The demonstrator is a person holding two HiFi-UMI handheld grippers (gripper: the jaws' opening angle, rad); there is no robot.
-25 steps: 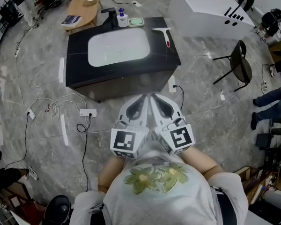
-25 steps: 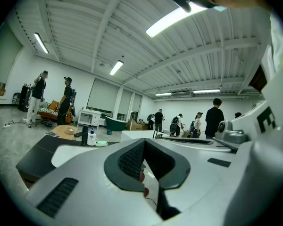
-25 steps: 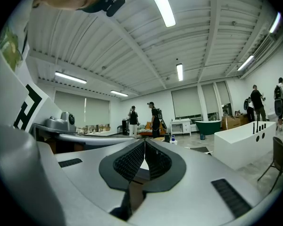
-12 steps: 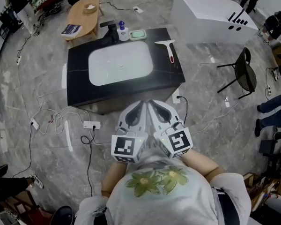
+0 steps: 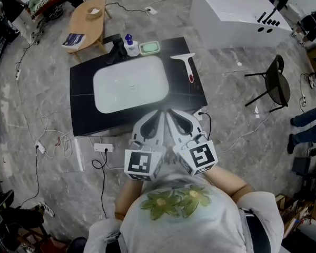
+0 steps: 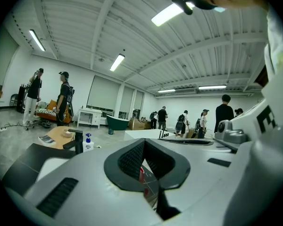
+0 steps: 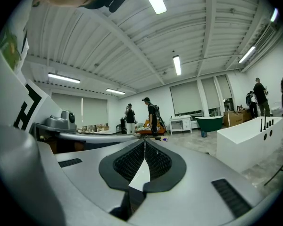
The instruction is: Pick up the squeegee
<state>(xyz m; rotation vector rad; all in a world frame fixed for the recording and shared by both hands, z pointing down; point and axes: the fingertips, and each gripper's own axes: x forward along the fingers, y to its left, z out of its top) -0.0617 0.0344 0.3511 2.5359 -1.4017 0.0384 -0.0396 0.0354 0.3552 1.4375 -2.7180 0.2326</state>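
The squeegee (image 5: 186, 66) lies on the counter (image 5: 82, 96) right of the basin (image 5: 129, 83), the bottle (image 5: 130, 45) behind it.

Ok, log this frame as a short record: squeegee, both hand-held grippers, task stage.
squeegee: lying flat on the black counter, right of the basin, untouched
left hand-held gripper: jaws together, empty, by the counter's near edge
right hand-held gripper: jaws together, empty, beside the left one
task stage: squeegee not yet picked up

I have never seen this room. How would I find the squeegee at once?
Find the black counter with the white basin. The squeegee lies on its right part, beside the basin. It alone is T-shaped, white with a red handle end.
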